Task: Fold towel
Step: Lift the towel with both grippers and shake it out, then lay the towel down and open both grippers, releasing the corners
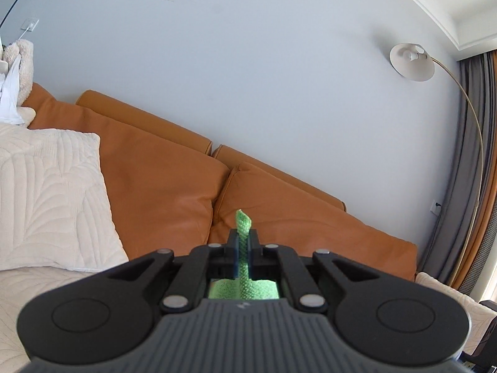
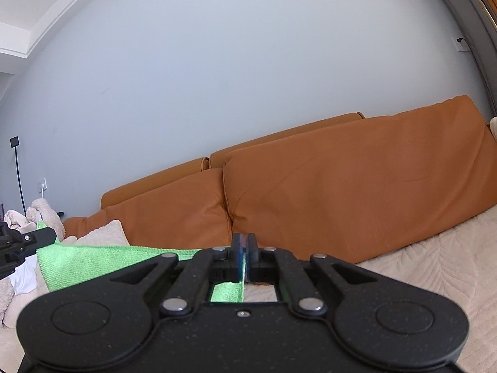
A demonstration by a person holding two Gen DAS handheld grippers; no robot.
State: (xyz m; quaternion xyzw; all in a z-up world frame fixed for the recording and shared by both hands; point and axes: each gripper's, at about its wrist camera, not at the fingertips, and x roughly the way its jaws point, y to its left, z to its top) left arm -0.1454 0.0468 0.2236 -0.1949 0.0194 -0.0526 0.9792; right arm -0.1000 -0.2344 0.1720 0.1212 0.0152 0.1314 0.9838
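Left gripper [image 1: 243, 239] clenched on a corner of the bright green waffle-weave towel [image 2: 93, 259]; right gripper [image 2: 243, 245] pinches its other end. Towel hangs stretched between them, raised in front of the orange leather sofa [image 2: 341, 186], above the cream quilted seat cover [image 2: 419, 264].

**Green towel held up by two corners**

Bright green towel [image 2: 93, 262] of woven, waffle-like cloth, lifted off the surface and stretched in the air. Top edge almost straight and taut, running from the left side of the right wrist view toward the middle. One corner [image 1: 243, 222] standing up as a small curled tip, pinched between two pads. Rest of the cloth hanging below, partly hidden.
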